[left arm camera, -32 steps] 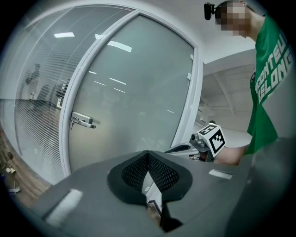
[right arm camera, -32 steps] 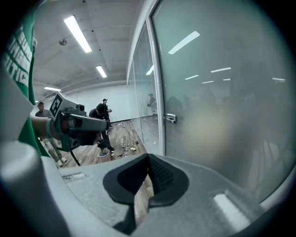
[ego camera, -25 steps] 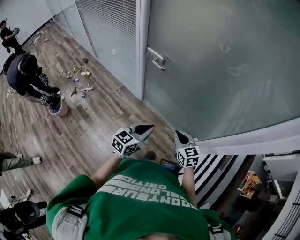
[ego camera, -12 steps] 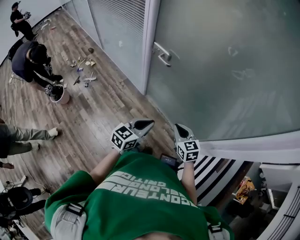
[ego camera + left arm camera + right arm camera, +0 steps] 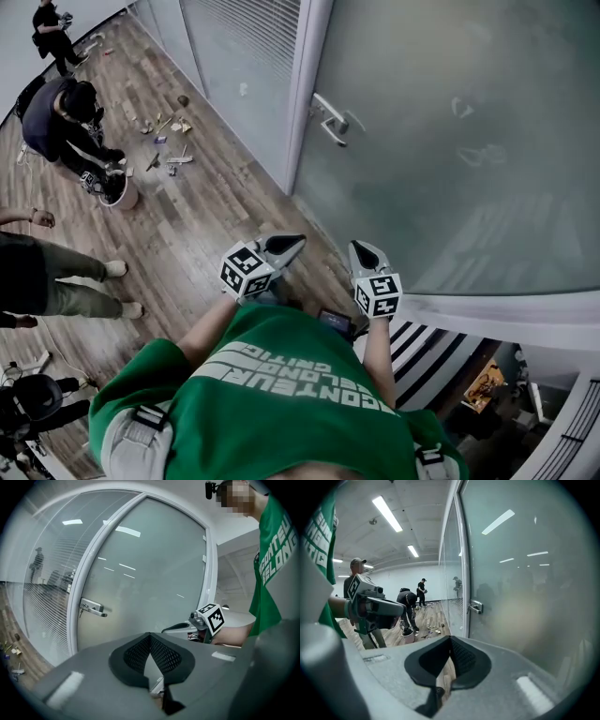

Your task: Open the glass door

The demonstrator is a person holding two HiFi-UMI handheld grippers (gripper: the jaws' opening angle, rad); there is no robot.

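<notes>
Both closed and empty, left gripper (image 5: 292, 243) and right gripper (image 5: 358, 248) hang well short of the door handle (image 5: 330, 120).

The head view looks steeply down over the person (image 5: 281, 394); both gripper views face forward along their jaws. All three share the door handle (image 5: 330, 120), twelve o'clock ahead.

We see a door (image 5: 469, 141) of frosted glass, matt and smooth, with faint reflections of lamps on it. Its handle (image 5: 330, 117) looks like metal with a light shine. The frame (image 5: 307, 94) is white and smooth. The floor (image 5: 206, 234) is of wood planks with visible grain. The left gripper (image 5: 150, 634) has a grey matt plastic body, and its pads (image 5: 136, 656) are black with a fine mesh texture. The shirt (image 5: 272, 394) is green cloth.
</notes>
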